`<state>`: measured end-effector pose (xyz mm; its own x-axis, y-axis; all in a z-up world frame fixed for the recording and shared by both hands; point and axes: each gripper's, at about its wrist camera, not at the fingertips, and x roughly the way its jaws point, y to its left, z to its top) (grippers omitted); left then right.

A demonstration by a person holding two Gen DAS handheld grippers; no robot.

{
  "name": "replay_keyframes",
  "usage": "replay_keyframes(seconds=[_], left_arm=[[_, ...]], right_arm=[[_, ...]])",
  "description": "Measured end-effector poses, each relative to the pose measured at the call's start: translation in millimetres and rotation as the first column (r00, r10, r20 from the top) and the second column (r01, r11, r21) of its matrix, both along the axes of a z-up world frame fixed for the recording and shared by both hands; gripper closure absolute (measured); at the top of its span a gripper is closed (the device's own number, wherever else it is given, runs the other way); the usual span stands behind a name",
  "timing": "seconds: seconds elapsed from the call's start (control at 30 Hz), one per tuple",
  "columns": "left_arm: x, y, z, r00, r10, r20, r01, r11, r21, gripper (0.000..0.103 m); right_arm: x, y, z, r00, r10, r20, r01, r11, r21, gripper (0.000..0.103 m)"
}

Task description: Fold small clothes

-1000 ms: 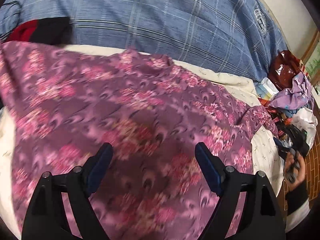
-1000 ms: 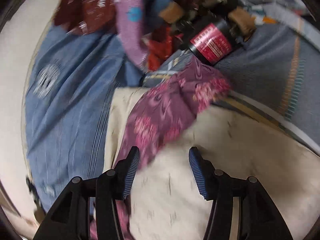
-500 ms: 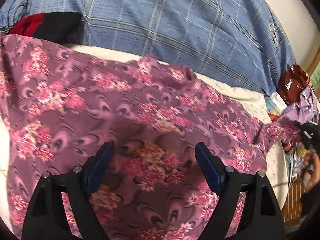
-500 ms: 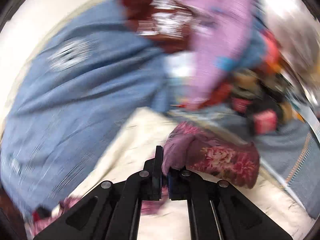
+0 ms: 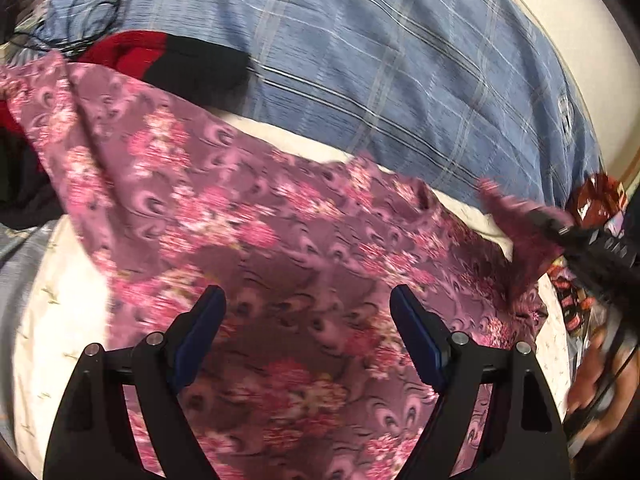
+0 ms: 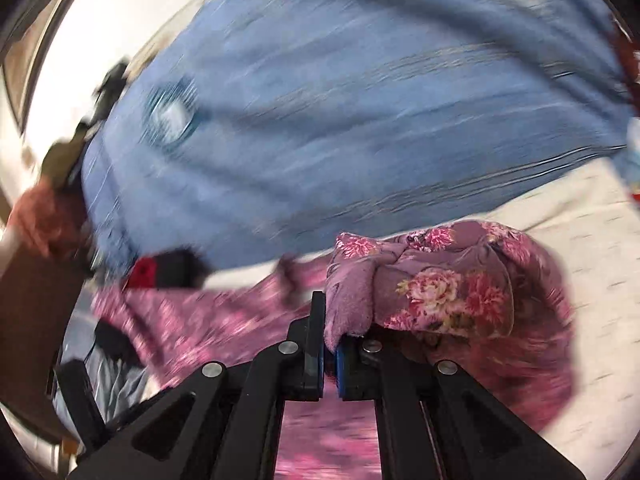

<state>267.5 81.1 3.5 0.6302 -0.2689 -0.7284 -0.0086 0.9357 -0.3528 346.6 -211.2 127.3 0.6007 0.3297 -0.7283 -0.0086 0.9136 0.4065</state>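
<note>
A purple garment with pink flowers (image 5: pixel 256 240) lies spread on a cream sheet (image 5: pixel 60 288). My left gripper (image 5: pixel 308 312) is open and empty, hovering just above the garment's near part. My right gripper (image 6: pixel 329 320) is shut on the garment's right corner (image 6: pixel 432 280), which is lifted and bunched over the rest of the cloth. In the left wrist view the right gripper (image 5: pixel 560 232) comes in from the right edge holding that corner above the cloth.
A blue plaid blanket (image 5: pixel 380 60) lies behind the garment. A red and black garment (image 5: pixel 160 56) and a black cable (image 5: pixel 80 8) sit at the back left. A pile of clothes and wrappers (image 5: pixel 600 204) is at the right edge.
My right gripper has closed on the garment's right corner, lifted it and carried it left over the cloth. My left gripper stayed open above the garment.
</note>
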Motion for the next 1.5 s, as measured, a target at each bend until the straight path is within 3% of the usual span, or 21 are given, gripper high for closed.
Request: replay_keyframes(seconds=[0.2,0.33,0.4,0.5,0.57,0.67,0.77,0.8,0.87,0.93,0.97,1.0,1.1,1.17,1.2,1.23,1.27,1.37,1.43,1.47,1.5], left_arm=[[-2,36,8,0.998,0.056,0.014,-0.056,0.998,-0.039,0.019],[1,48,5,0.998,0.069,-0.009,-0.070,0.993,-0.099,0.019],[5,44,2,0.998,0.048,-0.030,-0.051,0.990,-0.128,0.019],[10,25,-1,0.999,-0.015,-0.046,0.008,0.991,-0.136,0.019],[14,9,-6,0.995,-0.070,-0.067,0.059,0.986,-0.157,0.019],[23,-20,-21,0.978,-0.170,-0.124,0.133,0.955,-0.265,0.019],[31,-47,-31,0.962,-0.221,-0.158,0.152,0.920,-0.362,0.019],[32,-58,-30,0.961,-0.230,-0.156,0.164,0.923,-0.349,0.019],[29,-80,-22,0.956,-0.262,-0.134,0.223,0.942,-0.252,0.019],[18,-103,-10,0.949,-0.304,-0.083,0.298,0.952,-0.074,0.019],[9,-115,-3,0.945,-0.325,-0.045,0.327,0.944,0.047,0.019],[5,-121,0,0.943,-0.332,-0.023,0.333,0.935,0.121,0.019],[5,-142,0,0.959,-0.279,0.043,0.249,0.906,0.341,0.018],[16,-147,-7,0.976,-0.210,0.054,0.171,0.900,0.400,0.020],[21,-143,-10,0.986,-0.159,0.055,0.123,0.903,0.412,0.022],[27,-137,-12,0.991,-0.125,0.054,0.094,0.915,0.393,0.035],[31,-132,-11,0.993,-0.105,0.051,0.080,0.929,0.362,0.056],[42,-93,-4,1.000,-0.005,0.011,0.003,0.980,0.199,0.088],[48,-76,-4,0.999,0.017,-0.028,-0.013,0.991,0.130,0.095],[49,-71,-5,0.999,0.018,-0.048,-0.012,0.994,0.111,0.095],[48,-67,-5,0.998,0.018,-0.060,-0.012,0.995,0.097,0.096]], right_arm=[[-9,97,-41,0.987,0.142,-0.079,-0.142,0.990,0.007,0.099],[-10,138,-83,0.959,0.189,-0.213,-0.203,0.978,-0.046,0.075],[-16,141,-94,0.938,0.206,-0.279,-0.230,0.972,-0.054,0.074],[-32,119,-76,0.945,0.214,-0.248,-0.216,0.976,0.018,0.073],[-47,88,-58,0.960,0.184,-0.210,-0.175,0.982,0.065,0.061],[-69,27,-43,0.981,0.071,-0.183,-0.051,0.992,0.114,0.052],[-93,-37,-46,0.978,-0.067,-0.196,0.101,0.980,0.169,0.052],[-101,-55,-49,0.973,-0.107,-0.205,0.146,0.972,0.183,0.052],[-115,-87,-53,0.958,-0.166,-0.232,0.218,0.952,0.217,0.052],[-124,-106,-61,0.947,-0.190,-0.260,0.257,0.933,0.252,0.052],[-126,-109,-63,0.945,-0.194,-0.264,0.265,0.926,0.267,0.052],[-129,-116,-65,0.945,-0.193,-0.264,0.269,0.918,0.293,0.052],[-126,-130,-74,0.940,-0.209,-0.268,0.297,0.888,0.350,0.051],[-122,-135,-82,0.933,-0.223,-0.282,0.325,0.860,0.394,0.051],[-121,-138,-86,0.928,-0.234,-0.290,0.342,0.845,0.412,0.051],[-119,-139,-89,0.926,-0.239,-0.293,0.352,0.826,0.439,0.051],[-118,-140,-92,0.925,-0.240,-0.295,0.357,0.814,0.458,0.051],[-115,-148,-100,0.914,-0.270,-0.303,0.396,0.753,0.526,0.051],[-112,-155,-111,0.895,-0.302,-0.327,0.443,0.686,0.577,0.050],[-111,-157,-121,0.871,-0.328,-0.367,0.490,0.649,0.582,0.050],[-111,-159,-127,0.851,-0.347,-0.394,0.524,0.608,0.596,0.057]])
